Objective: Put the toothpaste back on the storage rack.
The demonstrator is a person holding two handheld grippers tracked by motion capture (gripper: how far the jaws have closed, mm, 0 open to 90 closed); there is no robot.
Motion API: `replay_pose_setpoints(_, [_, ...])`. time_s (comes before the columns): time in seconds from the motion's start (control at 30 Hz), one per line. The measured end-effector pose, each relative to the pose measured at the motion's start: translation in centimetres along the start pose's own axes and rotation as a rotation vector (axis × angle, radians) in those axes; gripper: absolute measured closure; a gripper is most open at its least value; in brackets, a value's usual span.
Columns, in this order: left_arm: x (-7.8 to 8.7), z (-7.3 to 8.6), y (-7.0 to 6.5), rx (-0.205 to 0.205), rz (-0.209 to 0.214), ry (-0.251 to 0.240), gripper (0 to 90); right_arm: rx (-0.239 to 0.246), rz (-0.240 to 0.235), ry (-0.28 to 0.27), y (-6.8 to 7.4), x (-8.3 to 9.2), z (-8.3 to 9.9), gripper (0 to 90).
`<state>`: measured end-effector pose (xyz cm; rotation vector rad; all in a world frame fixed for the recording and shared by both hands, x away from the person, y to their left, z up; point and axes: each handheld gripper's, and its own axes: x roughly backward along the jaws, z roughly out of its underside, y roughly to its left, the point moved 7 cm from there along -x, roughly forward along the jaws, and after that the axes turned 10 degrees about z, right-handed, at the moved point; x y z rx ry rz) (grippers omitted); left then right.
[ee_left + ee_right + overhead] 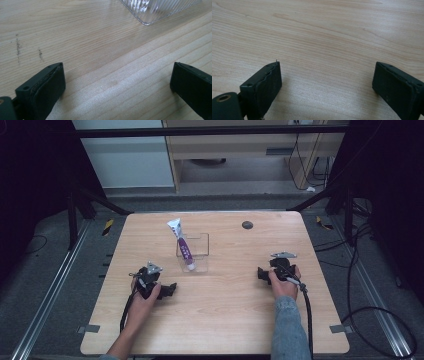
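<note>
A clear plastic box [198,247] stands at the middle of the wooden table [230,315]. A white and purple tube [183,246] leans in it, its flat end sticking up to the back left. My left gripper [169,290] lies low on the table just front-left of the box, open and holding nothing. In the left gripper view its gripper [117,72] has wide-apart jaws over bare wood, and the box's ribbed corner [152,11] shows at the top right. My right gripper [261,273] rests at the right, open; in its own view the gripper [327,72] faces bare wood.
A small dark round disc [247,225] sits near the table's far edge. A black frame and rails surround the table, and cables [370,310] lie on the floor at the right. Wooden furniture stands beyond the far edge.
</note>
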<state>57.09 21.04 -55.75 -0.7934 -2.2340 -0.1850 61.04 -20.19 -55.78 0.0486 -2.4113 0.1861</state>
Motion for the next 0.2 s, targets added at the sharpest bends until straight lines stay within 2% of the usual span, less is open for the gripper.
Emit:
replay_pose_setpoints(0.1, [0.00,0.00,0.00,0.000,0.000,0.000,0.0,-0.010,0.010,0.020,-0.11,-0.15,0.07,0.9])
replay_pose_setpoints(0.13, [0.00,0.00,0.00,0.000,0.000,0.000,0.0,-0.025,0.027,0.029,-0.25,-0.18,0.14,0.2])
replay_pose_setpoints(0.2, [0.01,0.01,0.01,-0.002,0.000,0.002,0.0,-0.026,0.027,0.029,-0.25,-0.18,0.14,0.2])
